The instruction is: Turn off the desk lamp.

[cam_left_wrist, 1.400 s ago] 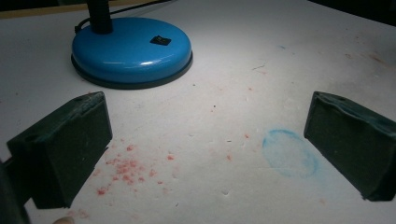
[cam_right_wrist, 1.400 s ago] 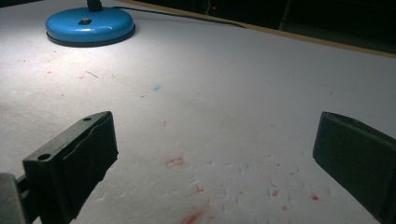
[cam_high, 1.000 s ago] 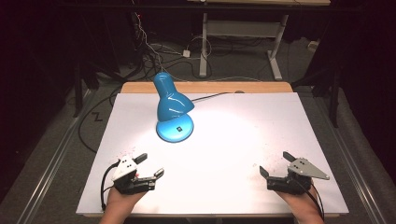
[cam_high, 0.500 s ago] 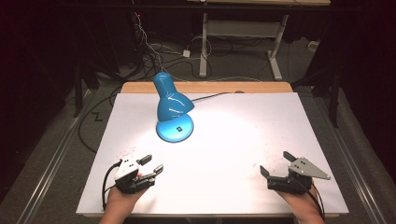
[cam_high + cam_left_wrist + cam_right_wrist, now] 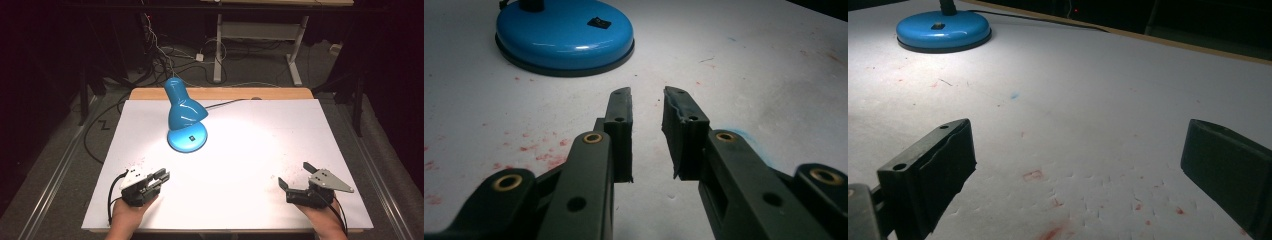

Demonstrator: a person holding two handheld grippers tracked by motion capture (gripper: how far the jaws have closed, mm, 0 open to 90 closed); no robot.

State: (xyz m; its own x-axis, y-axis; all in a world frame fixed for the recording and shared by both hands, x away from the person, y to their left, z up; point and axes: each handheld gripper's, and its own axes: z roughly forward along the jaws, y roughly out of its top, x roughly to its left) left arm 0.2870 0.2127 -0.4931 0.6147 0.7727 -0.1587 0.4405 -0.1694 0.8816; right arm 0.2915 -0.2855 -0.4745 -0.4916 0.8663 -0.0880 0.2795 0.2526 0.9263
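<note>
Lamp (image 5: 184,116): a blue desk lamp is stood on the white counter (image 5: 260,145), toward its far edge.
Left tongs (image 5: 161,177): seen nearer than the lamp; jaws narrowly parted, nothing held.
Right tongs (image 5: 296,175): well right of the lamp; jaws spread wide, nothing held.

A lab or workshop: a white table (image 5: 300,130) stained with red flecks, lit by a blue lamp (image 5: 184,117) (everything around is dark). Behind the lamp, loose cables (image 5: 160,47) tangle on grey carpet beside a metal desk frame (image 5: 260,37).
</note>
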